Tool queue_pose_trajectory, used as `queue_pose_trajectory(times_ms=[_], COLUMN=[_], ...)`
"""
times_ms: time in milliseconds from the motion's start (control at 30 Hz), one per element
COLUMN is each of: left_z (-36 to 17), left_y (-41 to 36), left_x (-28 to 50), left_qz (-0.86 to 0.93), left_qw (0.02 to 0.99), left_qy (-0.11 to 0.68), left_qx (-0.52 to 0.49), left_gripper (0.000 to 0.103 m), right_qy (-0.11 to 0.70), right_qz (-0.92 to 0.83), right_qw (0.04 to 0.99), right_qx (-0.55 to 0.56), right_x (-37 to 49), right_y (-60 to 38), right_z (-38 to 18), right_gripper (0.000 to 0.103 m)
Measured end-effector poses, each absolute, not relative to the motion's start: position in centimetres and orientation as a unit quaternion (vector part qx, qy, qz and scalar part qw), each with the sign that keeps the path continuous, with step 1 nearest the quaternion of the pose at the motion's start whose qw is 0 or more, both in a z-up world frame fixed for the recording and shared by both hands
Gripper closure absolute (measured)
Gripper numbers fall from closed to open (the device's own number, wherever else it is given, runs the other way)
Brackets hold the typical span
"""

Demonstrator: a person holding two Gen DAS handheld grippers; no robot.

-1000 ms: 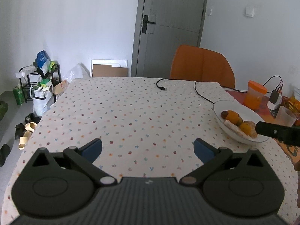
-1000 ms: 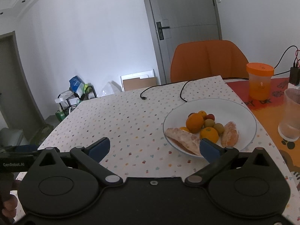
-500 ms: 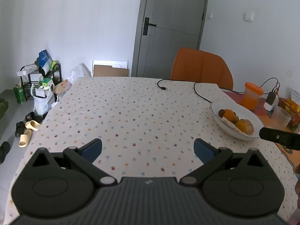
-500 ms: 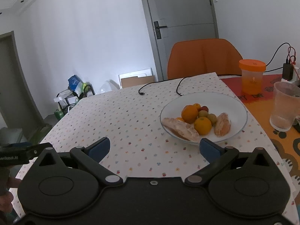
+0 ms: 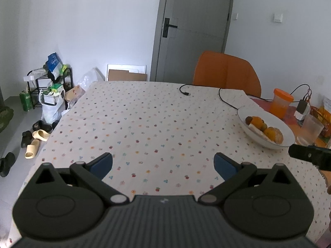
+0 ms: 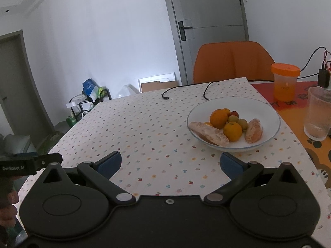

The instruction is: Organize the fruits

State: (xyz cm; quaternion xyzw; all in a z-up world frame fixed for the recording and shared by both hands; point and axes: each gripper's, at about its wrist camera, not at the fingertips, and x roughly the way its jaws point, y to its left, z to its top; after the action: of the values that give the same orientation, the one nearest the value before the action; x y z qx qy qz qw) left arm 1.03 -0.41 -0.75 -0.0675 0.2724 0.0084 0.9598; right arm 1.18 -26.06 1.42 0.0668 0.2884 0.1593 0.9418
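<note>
The left gripper [image 5: 163,163] and right gripper [image 6: 169,162] are hovering over the dotted tablecloth [image 6: 149,128], jaws spread wide and gripping nothing. The fruits [image 6: 226,124] are sitting in the white bowl [image 6: 264,111]. The right gripper is pointing near the bowl; the left is well apart.

Right gripper [image 5: 310,157] cut off at the right edge; glass [image 6: 318,113] cropped; small fruits [image 6: 238,119] in bowl [image 6: 269,107] unidentifiable.

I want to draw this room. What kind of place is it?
Probably a dining room at home: a table with a dotted tablecloth, a white bowl of fruit, an orange chair, and slippers on the floor.
</note>
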Motion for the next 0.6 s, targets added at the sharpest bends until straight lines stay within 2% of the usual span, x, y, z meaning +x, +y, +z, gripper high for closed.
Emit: queue_pose_trajectory(times_ms=[600], left_z=[-0.81], left_y=[-0.48], left_x=[1.01], left_qz=[0.006], left_qw=[0.959], left_qy=[0.275], left_qx=[-0.067], left_gripper=[0.0], right_qy=[0.294], right_qz=[0.161], right_qw=[0.94], right_qx=[0.065], right_x=[1.11], right_y=[-25.83], right_z=[1.02], right_gripper=[0.0])
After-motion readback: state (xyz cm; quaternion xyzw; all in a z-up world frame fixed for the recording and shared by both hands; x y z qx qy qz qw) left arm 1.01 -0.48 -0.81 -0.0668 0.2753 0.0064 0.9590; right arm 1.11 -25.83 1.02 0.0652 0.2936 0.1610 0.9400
